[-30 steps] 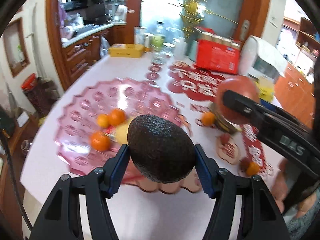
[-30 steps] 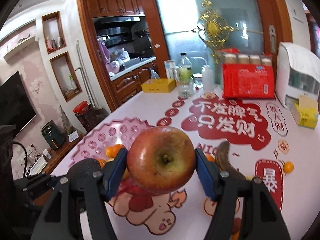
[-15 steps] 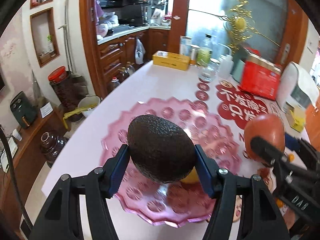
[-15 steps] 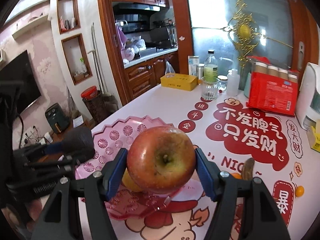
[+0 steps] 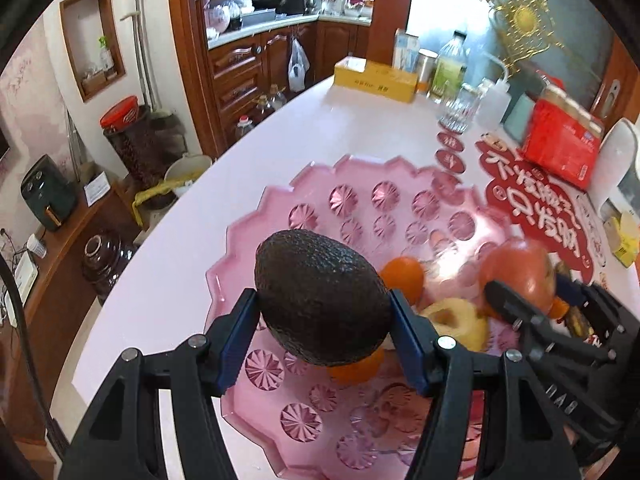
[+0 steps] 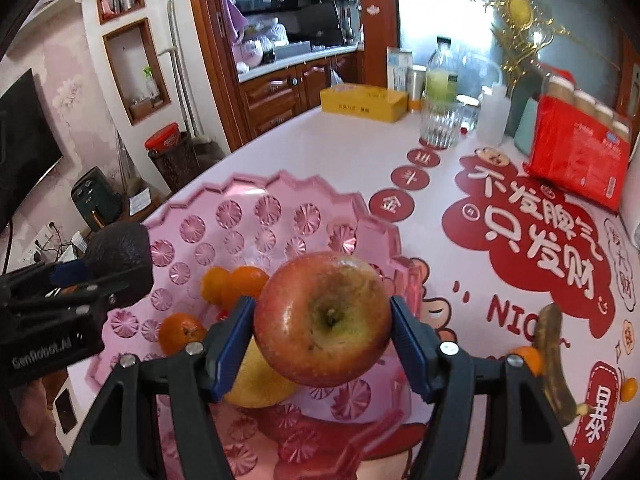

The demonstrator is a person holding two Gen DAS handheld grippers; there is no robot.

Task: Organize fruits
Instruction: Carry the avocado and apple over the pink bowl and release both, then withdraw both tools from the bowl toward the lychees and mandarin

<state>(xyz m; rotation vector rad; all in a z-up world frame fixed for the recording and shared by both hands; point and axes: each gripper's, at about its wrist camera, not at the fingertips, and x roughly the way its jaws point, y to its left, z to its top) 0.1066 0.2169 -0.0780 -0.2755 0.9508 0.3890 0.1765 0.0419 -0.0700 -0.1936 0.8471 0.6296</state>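
We're over the table, white with red lettering, and right below our fingers sits the big pink tray with its scalloped rim. Both grippers hang above it, side by side. In our right gripper the apple is clamped between the blue pads, stem end facing us — held clear of the tray floor. In our left gripper the avocado, dark and pebbly, is pinched the same way, pads pressing on both of its sides. Under and just past the right fingers lies a yellow fruit on the tray, partly hidden by the apple. Beyond the fingertips — three oranges in the tray, two touching, one a little apart to the left. Off to the right of the right fingers, outside the tray, a browned banana lies on the table with small oranges beside it.
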